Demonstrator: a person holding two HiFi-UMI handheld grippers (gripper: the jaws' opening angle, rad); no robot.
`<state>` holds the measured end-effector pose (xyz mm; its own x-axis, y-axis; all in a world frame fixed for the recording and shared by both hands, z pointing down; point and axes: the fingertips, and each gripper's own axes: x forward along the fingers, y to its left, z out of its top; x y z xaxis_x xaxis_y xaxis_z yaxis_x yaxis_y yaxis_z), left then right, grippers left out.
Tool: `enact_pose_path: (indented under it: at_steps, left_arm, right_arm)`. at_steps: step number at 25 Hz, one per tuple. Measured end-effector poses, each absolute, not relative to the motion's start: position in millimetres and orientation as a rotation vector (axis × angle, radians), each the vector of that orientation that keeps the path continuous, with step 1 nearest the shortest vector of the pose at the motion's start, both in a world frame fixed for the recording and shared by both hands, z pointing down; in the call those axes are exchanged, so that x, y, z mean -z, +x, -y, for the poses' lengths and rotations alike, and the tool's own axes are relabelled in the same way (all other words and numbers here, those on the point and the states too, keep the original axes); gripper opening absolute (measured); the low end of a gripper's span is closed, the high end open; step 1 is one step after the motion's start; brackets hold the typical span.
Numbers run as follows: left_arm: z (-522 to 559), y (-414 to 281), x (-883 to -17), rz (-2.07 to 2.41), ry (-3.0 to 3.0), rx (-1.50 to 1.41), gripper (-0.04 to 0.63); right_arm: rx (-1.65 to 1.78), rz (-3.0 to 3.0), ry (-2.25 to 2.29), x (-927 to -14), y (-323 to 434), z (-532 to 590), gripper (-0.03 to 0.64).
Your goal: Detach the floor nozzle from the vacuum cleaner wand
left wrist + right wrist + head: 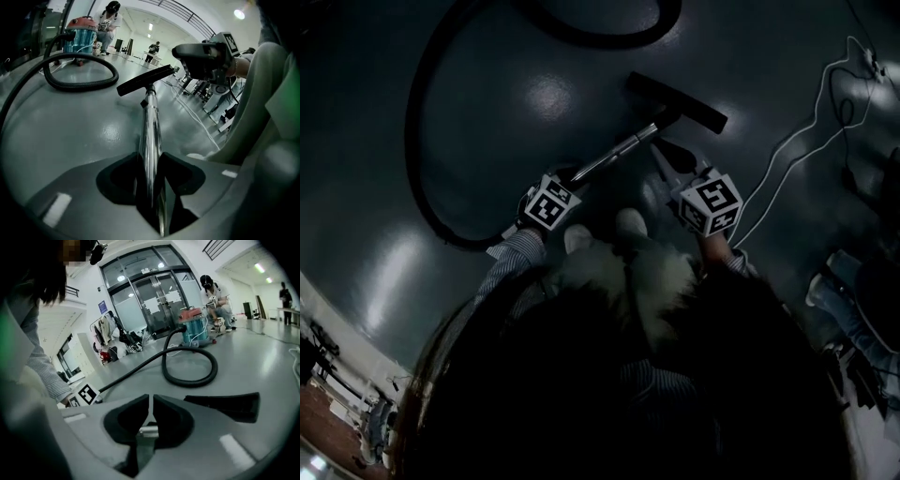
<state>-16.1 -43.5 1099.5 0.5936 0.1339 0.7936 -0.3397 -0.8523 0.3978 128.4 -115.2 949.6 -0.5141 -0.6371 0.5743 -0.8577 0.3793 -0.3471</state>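
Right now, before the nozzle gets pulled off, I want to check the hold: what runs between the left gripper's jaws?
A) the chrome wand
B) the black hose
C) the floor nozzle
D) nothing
A: in the left gripper view the chrome wand runs between the jaws of the left gripper, with the floor nozzle at its far end.

A glossy grey floor (267, 352) spreads through a wide hall and mirrors the ceiling strip lights (259, 267). Tall glass doors in dark frames (154, 291) fill the far white wall (89, 282), with a rack of hanging clothes (107, 329) just beside them. A dark railing (187, 16) runs along an upper level. Thin white cables (811, 131) trail across the floor.
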Motion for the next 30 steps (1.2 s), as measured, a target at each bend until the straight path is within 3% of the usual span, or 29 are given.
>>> enact_pose_path:
  at_steps: [10, 17, 30]
  left_arm:
    - [45.1, 23.4, -914.3, 0.13, 2.419, -0.986, 0.178]
    - [43.2, 54.6, -732.2, 0.166, 2.457, -0.76, 0.176]
    - [56.8, 28.5, -431.1, 0.336, 2.562, -0.641, 0.176]
  right_arm:
    - [-0.813, 2.126, 1.684, -806.9, 185.7, 158.1, 0.02]
    - [-0.584, 2.207, 1.8, -599.3, 197.9, 172.3, 0.014]
    - [-0.175, 2.505, 1.804, -238.4, 128.4, 192.9, 0.006]
